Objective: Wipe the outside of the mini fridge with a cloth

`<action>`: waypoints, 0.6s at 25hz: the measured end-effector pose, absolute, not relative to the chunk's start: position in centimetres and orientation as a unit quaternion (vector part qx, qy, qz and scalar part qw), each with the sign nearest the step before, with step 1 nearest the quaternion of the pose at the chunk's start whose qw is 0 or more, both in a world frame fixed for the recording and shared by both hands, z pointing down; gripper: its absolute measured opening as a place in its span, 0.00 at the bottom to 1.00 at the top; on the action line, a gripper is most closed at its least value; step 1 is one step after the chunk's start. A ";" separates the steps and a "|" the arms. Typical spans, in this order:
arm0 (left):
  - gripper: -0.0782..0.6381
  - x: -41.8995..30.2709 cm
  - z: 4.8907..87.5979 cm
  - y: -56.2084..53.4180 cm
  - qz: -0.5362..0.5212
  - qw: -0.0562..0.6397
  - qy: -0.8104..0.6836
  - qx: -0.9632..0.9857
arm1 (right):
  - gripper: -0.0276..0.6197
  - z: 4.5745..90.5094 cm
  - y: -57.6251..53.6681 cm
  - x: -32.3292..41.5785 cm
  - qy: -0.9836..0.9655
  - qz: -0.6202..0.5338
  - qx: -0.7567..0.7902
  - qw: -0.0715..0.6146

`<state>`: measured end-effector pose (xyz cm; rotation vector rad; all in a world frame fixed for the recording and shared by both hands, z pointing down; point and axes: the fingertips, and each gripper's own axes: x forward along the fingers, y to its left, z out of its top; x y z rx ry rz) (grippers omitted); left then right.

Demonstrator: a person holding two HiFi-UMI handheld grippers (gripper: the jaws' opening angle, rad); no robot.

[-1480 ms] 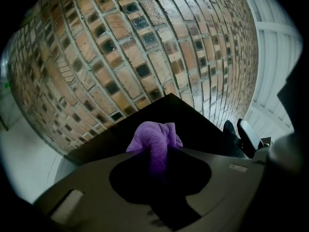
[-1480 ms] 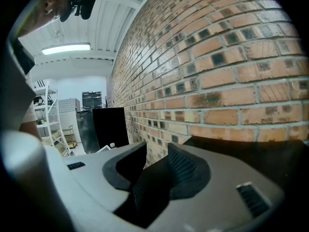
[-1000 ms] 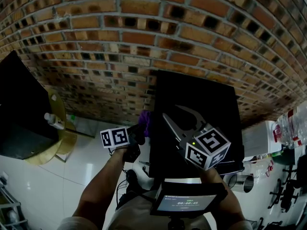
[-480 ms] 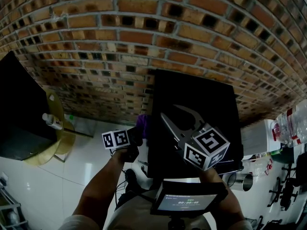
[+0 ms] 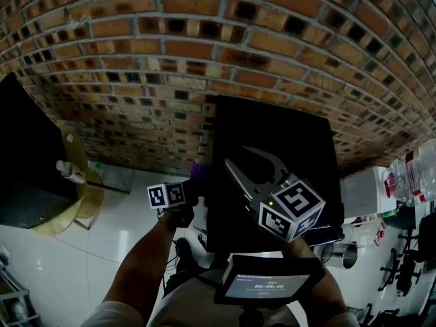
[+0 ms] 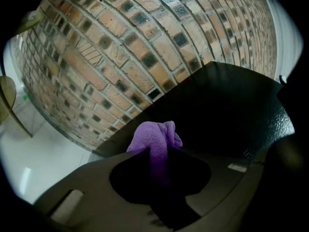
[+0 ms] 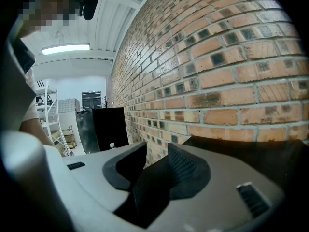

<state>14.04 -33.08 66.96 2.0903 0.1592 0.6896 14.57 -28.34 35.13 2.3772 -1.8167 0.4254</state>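
The black mini fridge (image 5: 272, 148) stands against the brick wall, seen from above in the head view. My left gripper (image 5: 193, 184) is at the fridge's left side, shut on a purple cloth (image 5: 199, 173). In the left gripper view the bunched cloth (image 6: 154, 138) sticks out past the jaws, right at the fridge's dark side panel (image 6: 227, 110); I cannot tell if it touches. My right gripper (image 5: 255, 163) hovers over the fridge top, jaws open and empty. The right gripper view shows the open gripper (image 7: 157, 159) beside the fridge top (image 7: 270, 151).
The brick wall (image 5: 170, 60) runs behind the fridge. At left are a black cabinet (image 5: 24, 155) and a round yellowish stand with a small bottle (image 5: 69, 172). At right are a white unit (image 5: 364, 193), water bottles (image 5: 415, 176) and a metal cup (image 5: 344, 254). White tiled floor (image 5: 102, 237) lies below.
My left gripper with the purple cloth has sunk lower along the fridge's left side. The right gripper has stayed in place over the top.
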 end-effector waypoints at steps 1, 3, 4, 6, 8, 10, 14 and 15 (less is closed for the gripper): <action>0.22 14.0 67.5 -33.2 0.286 0.446 0.057 0.846 | 0.25 35.1 -28.3 14.6 -0.600 0.139 0.786 0.060; 0.22 13.9 68.1 -33.3 0.296 0.444 0.047 0.845 | 0.25 35.1 -28.4 14.6 -0.600 0.139 0.786 0.060; 0.22 13.8 68.4 -33.4 0.301 0.442 0.041 0.844 | 0.25 35.0 -28.5 14.5 -0.600 0.141 0.785 0.060; 0.22 13.6 69.9 -34.0 0.318 0.426 0.023 0.847 | 0.25 34.9 -28.6 14.3 -0.601 0.144 0.784 0.061; 0.22 13.4 71.5 -34.7 0.332 0.403 0.008 0.853 | 0.25 35.0 -28.6 14.3 -0.601 0.143 0.784 0.061; 0.22 13.6 70.3 -34.1 0.332 0.405 0.017 0.852 | 0.25 35.1 -28.5 14.5 -0.599 0.141 0.786 0.059; 0.22 13.6 68.7 -33.9 0.324 0.411 0.019 0.852 | 0.25 35.2 -28.3 14.7 -0.597 0.139 0.788 0.060; 0.23 13.5 68.8 -34.2 0.323 0.410 0.016 0.853 | 0.25 35.1 -28.2 14.7 -0.597 0.140 0.788 0.060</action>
